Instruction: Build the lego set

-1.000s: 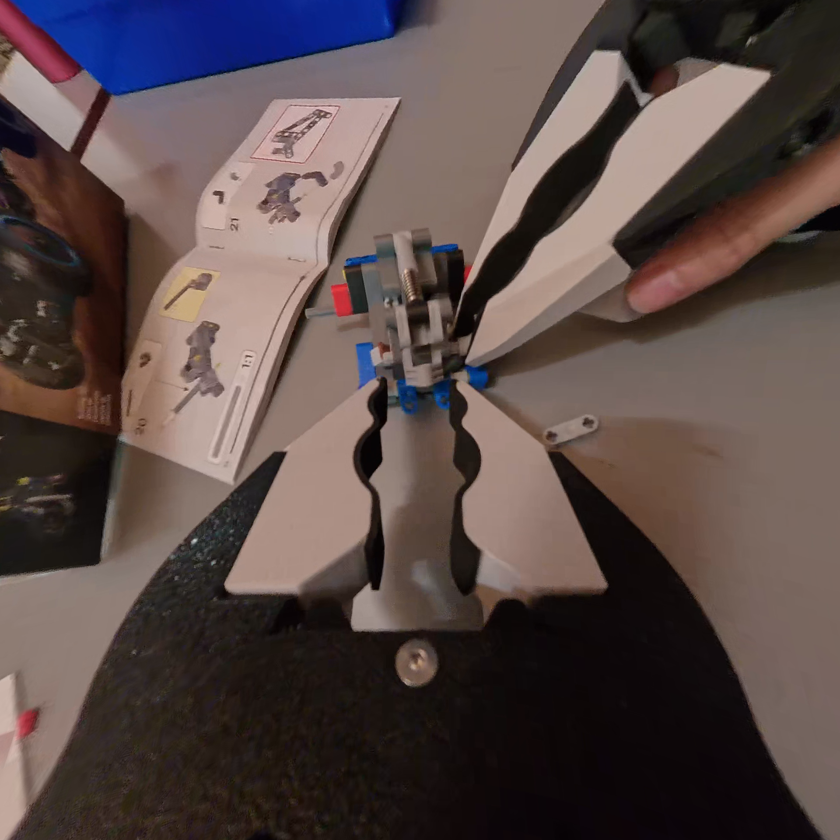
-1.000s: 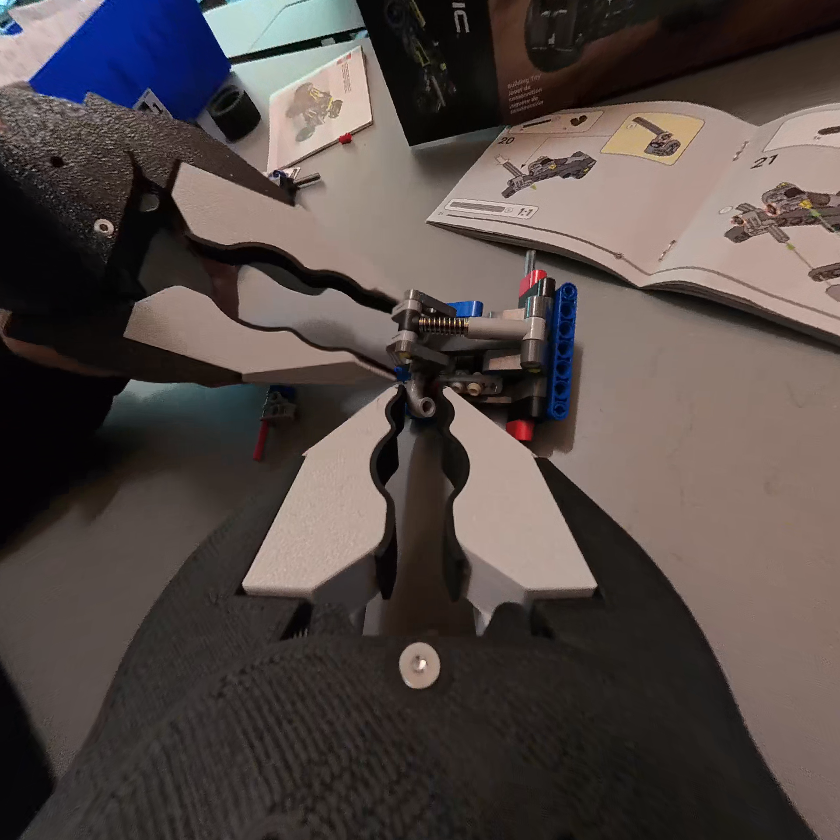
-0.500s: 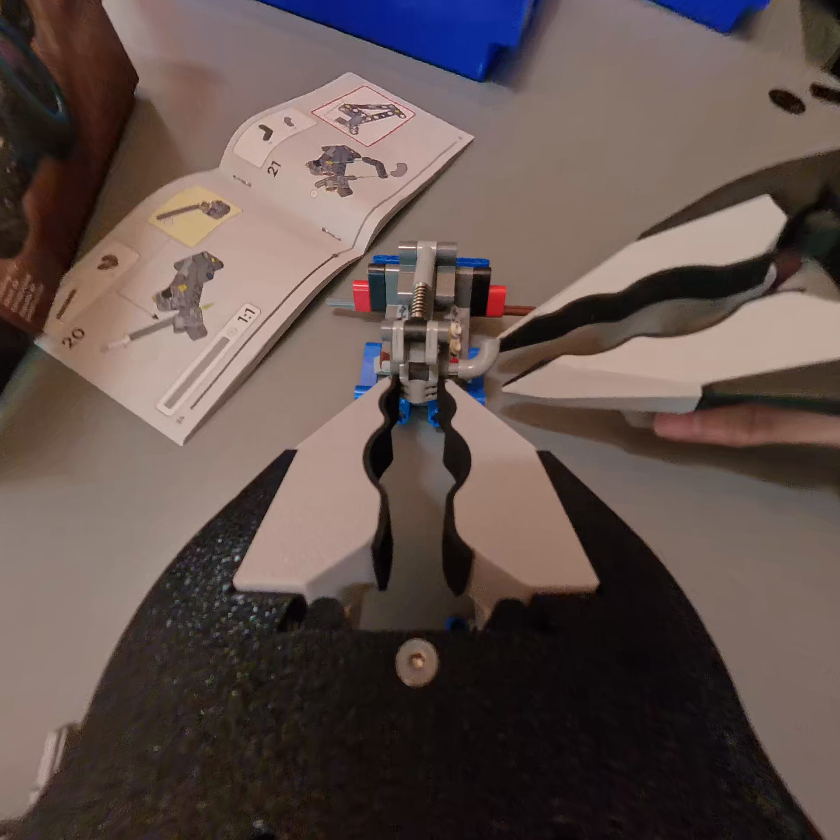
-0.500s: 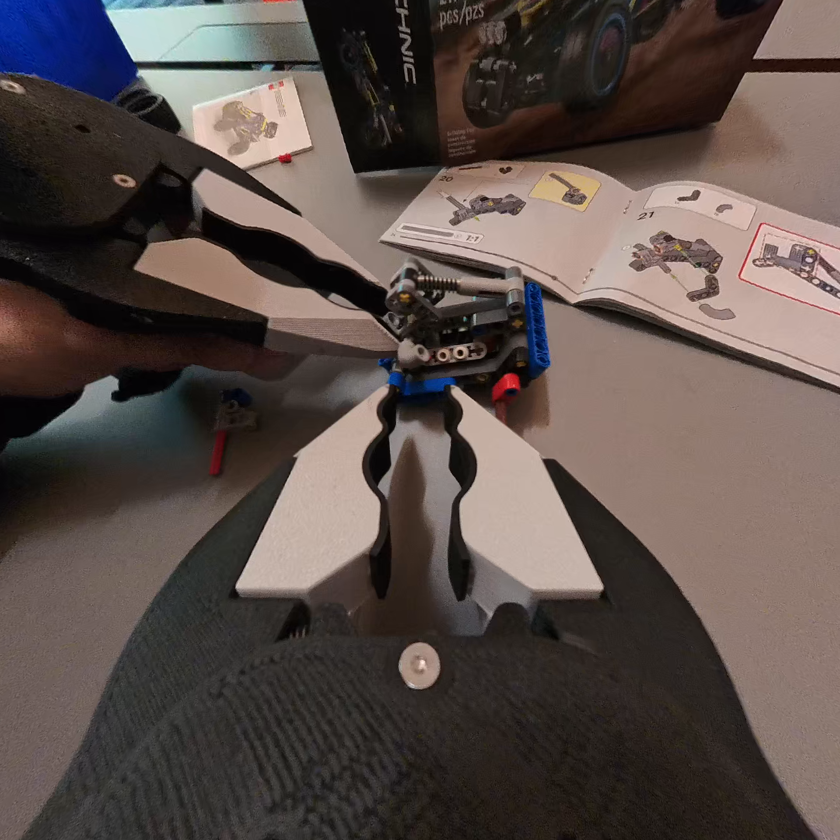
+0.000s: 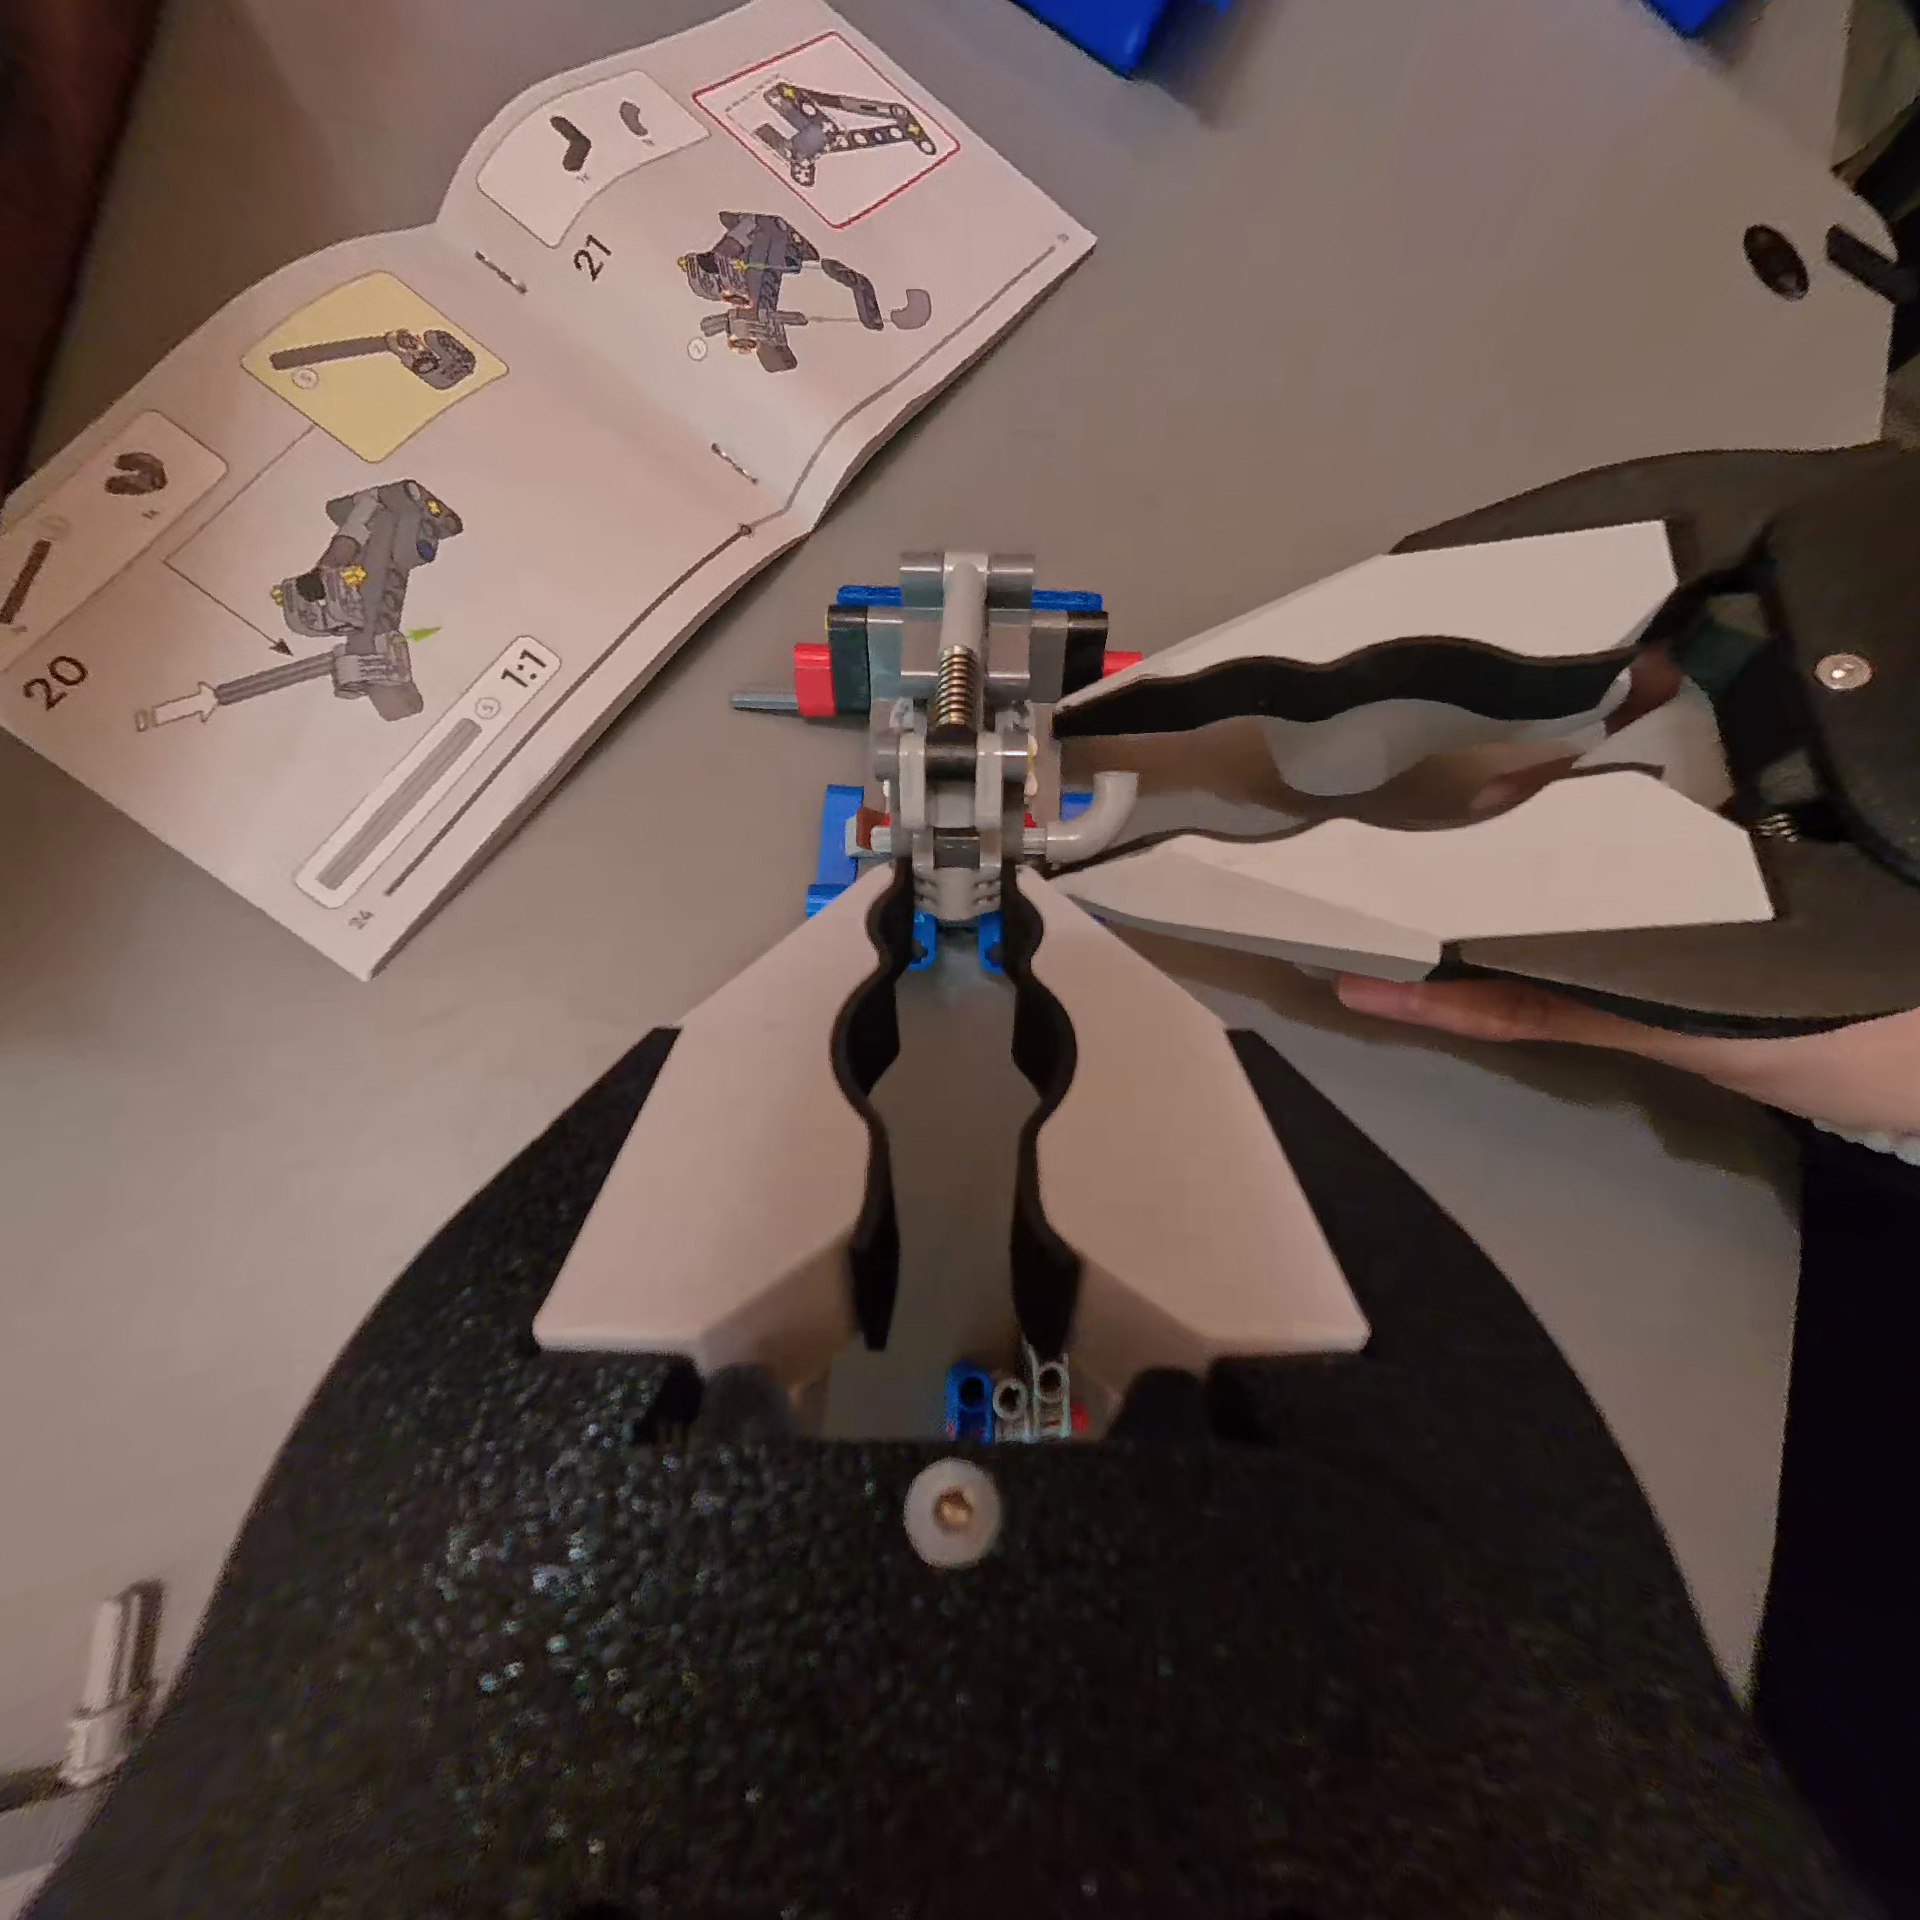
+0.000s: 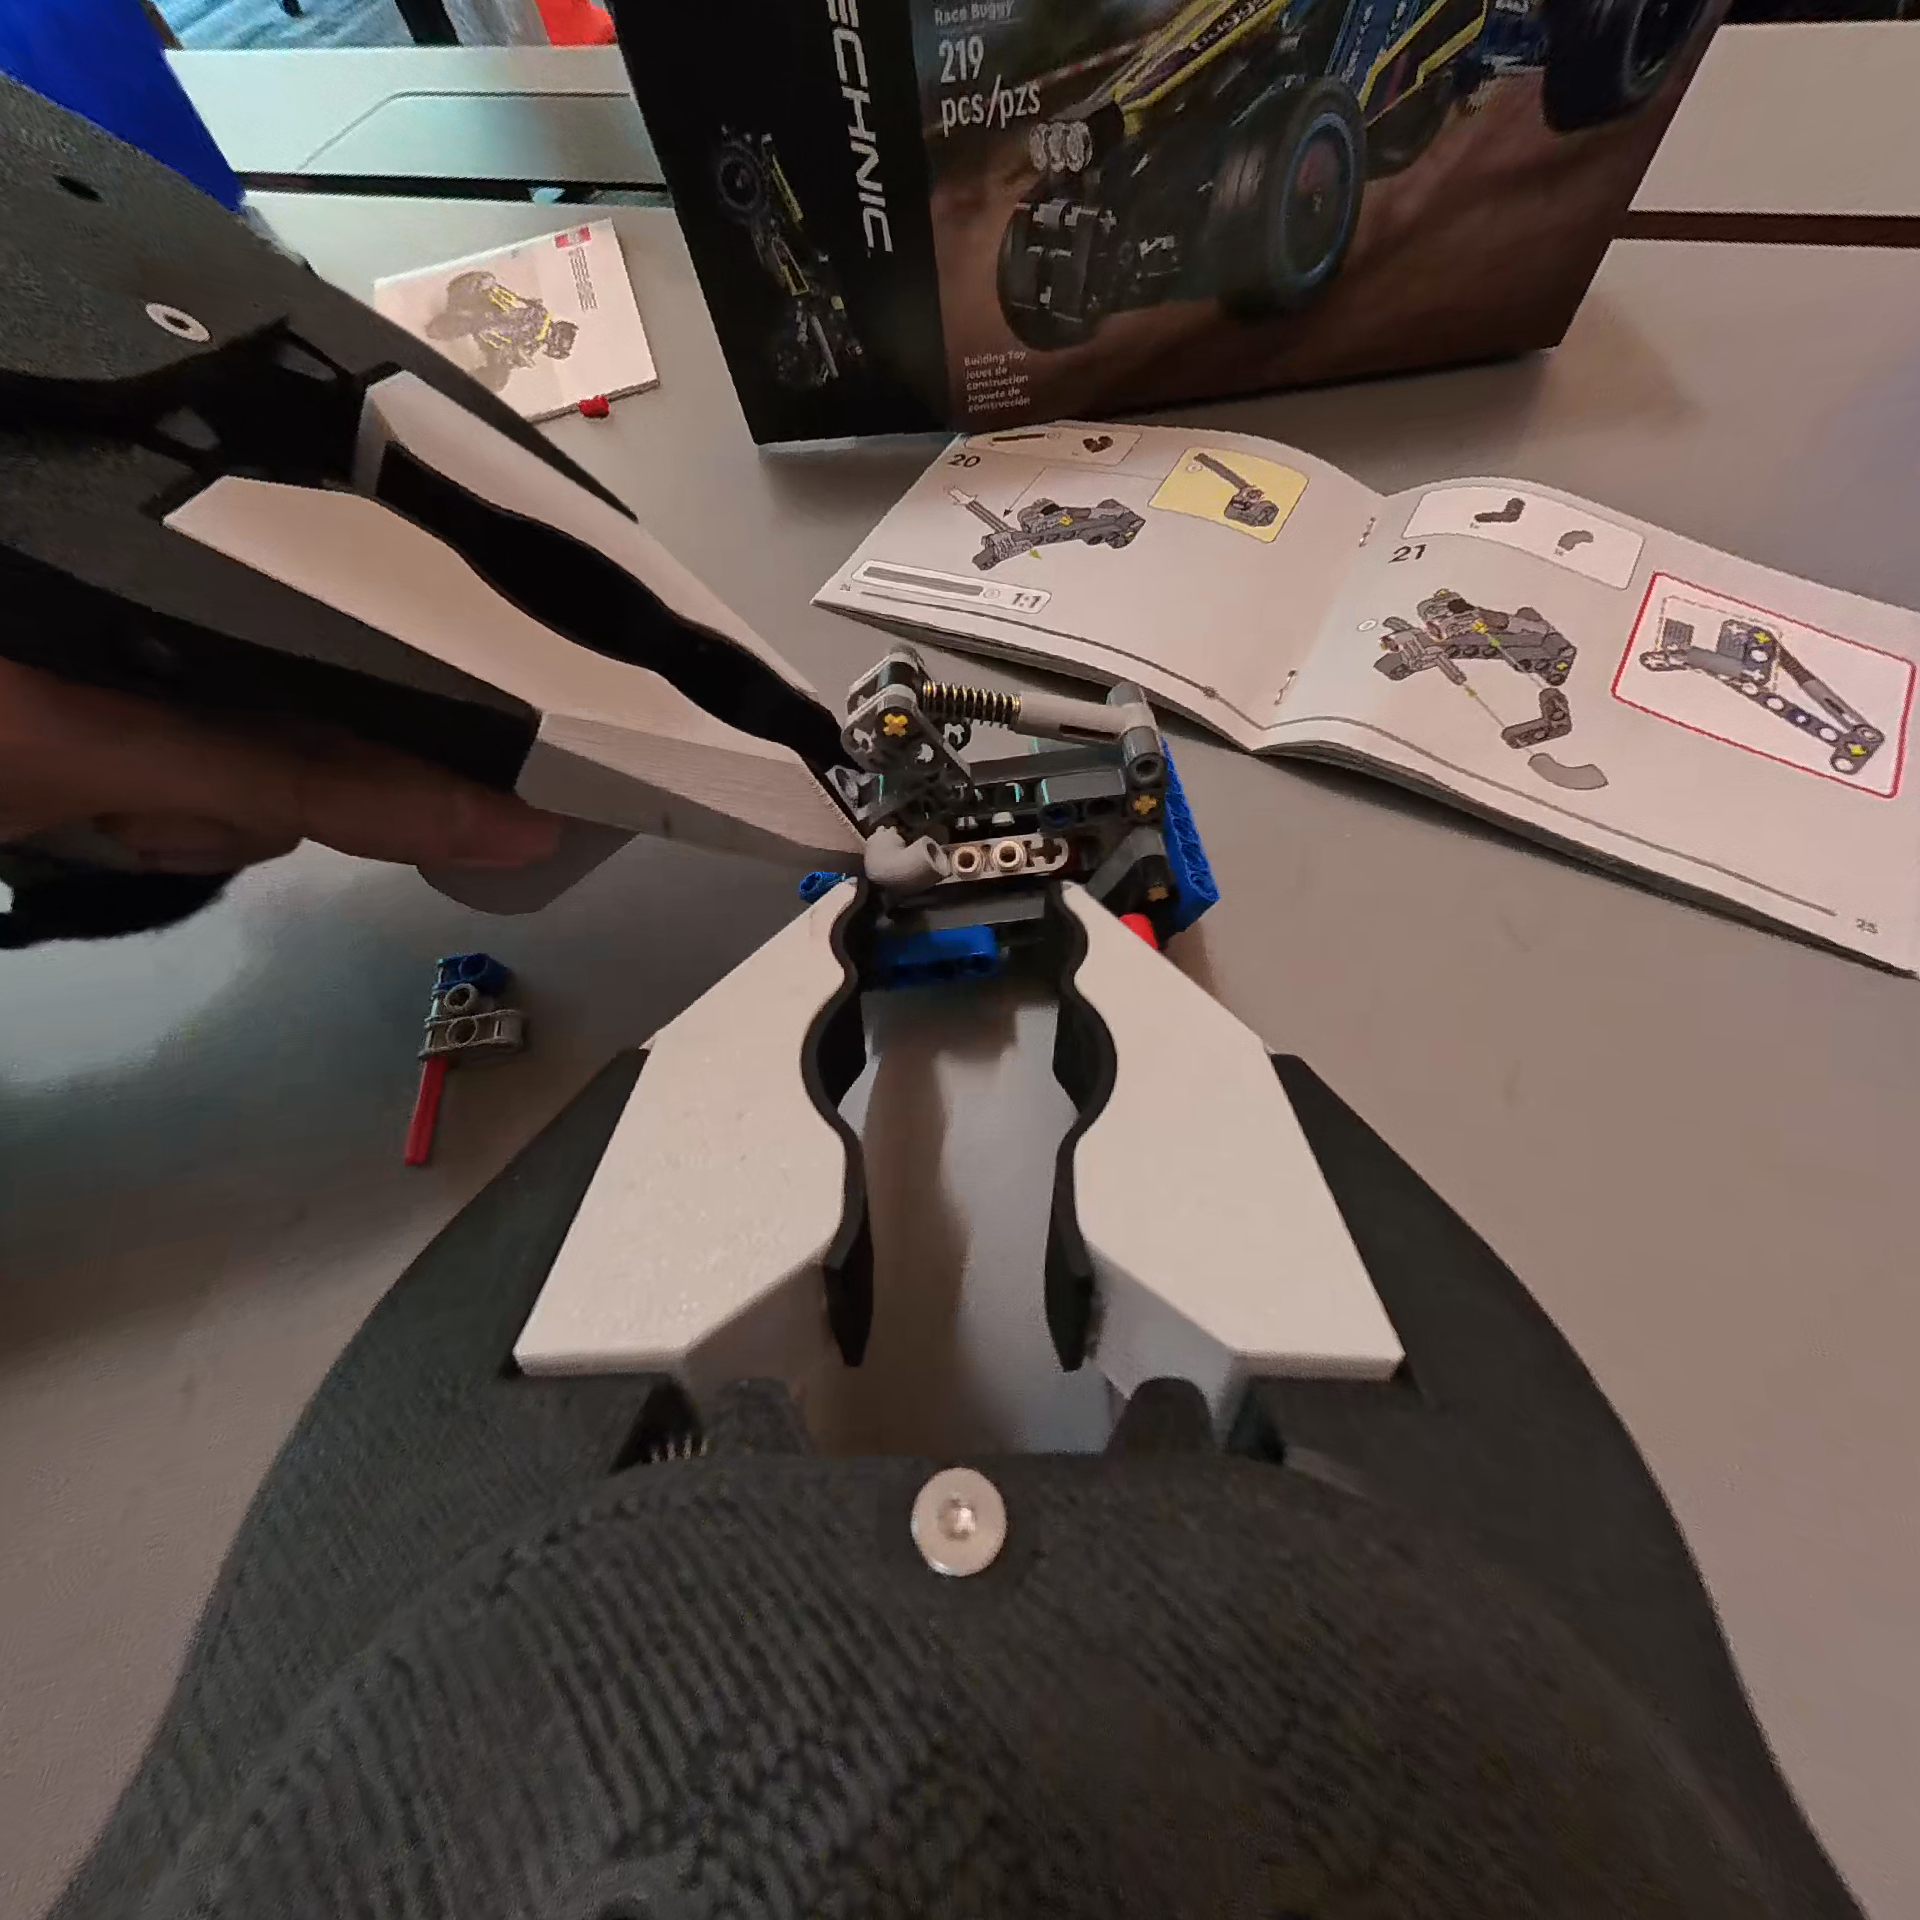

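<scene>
A small brick assembly [image 5: 956, 707] of grey, black and blue beams with a coil spring sits on the grey table. My left gripper [image 5: 958, 899] is shut on its near grey end, with both pads against it. My right gripper [image 6: 961, 909] is open, its fingertips straddling the assembly's lower blue beam without pressing. A curved grey piece [image 5: 1101, 816] sticks out of the assembly's side between the right gripper's spread fingers; it also shows in the right wrist view [image 6: 899, 854]. The left gripper [image 6: 836, 790] enters that view from the left. The right gripper [image 5: 1070, 810] enters the left wrist view from the right.
An open instruction booklet [image 5: 520, 468] lies beyond the assembly and also shows in the right wrist view [image 6: 1351, 623]. The set's box [image 6: 1143, 208] stands behind it. A second booklet [image 6: 520, 312] lies at the back left. A small sub-assembly with a red axle [image 6: 457, 1029] lies at the left. Left and right tips are no more than a few centimetres apart.
My right gripper's jaws have opened and let go of the curved grey piece, which stays on the assembly's side. My left gripper has closed on the assembly's end and holds it.
</scene>
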{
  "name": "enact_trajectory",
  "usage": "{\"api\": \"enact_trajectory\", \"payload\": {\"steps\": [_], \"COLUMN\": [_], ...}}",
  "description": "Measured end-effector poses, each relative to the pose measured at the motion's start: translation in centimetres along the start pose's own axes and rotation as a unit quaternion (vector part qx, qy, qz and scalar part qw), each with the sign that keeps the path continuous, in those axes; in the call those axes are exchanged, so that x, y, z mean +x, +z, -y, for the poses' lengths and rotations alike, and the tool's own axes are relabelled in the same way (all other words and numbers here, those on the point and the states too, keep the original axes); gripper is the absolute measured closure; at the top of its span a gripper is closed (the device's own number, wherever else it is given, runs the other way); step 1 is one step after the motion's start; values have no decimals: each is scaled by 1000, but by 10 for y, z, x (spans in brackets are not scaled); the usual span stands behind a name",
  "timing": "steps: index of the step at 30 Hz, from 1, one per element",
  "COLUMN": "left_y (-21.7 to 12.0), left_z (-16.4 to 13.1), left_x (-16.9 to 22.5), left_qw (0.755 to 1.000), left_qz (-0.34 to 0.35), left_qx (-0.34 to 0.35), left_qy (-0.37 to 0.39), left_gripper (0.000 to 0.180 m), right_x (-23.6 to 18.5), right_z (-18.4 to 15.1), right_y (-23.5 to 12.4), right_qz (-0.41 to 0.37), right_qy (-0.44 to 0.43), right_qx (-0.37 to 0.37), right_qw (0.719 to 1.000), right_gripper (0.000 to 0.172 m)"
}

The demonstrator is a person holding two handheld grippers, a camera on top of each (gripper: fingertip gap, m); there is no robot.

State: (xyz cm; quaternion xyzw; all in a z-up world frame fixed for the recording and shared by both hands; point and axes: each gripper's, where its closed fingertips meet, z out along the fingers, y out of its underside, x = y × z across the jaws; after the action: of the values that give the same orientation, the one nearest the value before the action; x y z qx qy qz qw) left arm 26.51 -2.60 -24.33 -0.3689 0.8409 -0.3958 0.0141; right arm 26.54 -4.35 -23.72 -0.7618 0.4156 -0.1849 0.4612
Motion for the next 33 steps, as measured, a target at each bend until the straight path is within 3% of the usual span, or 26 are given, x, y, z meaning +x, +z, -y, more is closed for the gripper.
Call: {"api": "enact_trajectory", "payload": {"steps": [11,15,20,25,28,30,33], "left_y": [-4,-6,-6,-17,-36,-50,-79], "left_z": [-3,-6,-6,7,22,32,53], "left_x": [1,2,4,2,3,4,11], "left_qw": [999,994,982,967,966,969,939], "left_qz": [-28,-17,-26,-36,-73,-129,-244], "left_qx": [-17,-2,38,111,160,181,241], "left_qy": [24,109,181,225,189,112,-16], "left_gripper": [168,168,168,168,168,168,168], "right_x": [-3,-4,-18,-19,-17,-18,-22], "right_z": [0,-9,-20,-14,8,30,65], "right_y": [-3,-2,-7,-19,-37,-52,-79], "right_qz": [14,7,48,42,56,84,128], "right_qy": [-126,-190,-253,-274,-244,-195,-130], "right_qx": [5,-12,-20,2,62,127,233], "right_qw": [992,982,966,961,966,969,955], "right_gripper": [146,152,172,159,158,152,148]}}
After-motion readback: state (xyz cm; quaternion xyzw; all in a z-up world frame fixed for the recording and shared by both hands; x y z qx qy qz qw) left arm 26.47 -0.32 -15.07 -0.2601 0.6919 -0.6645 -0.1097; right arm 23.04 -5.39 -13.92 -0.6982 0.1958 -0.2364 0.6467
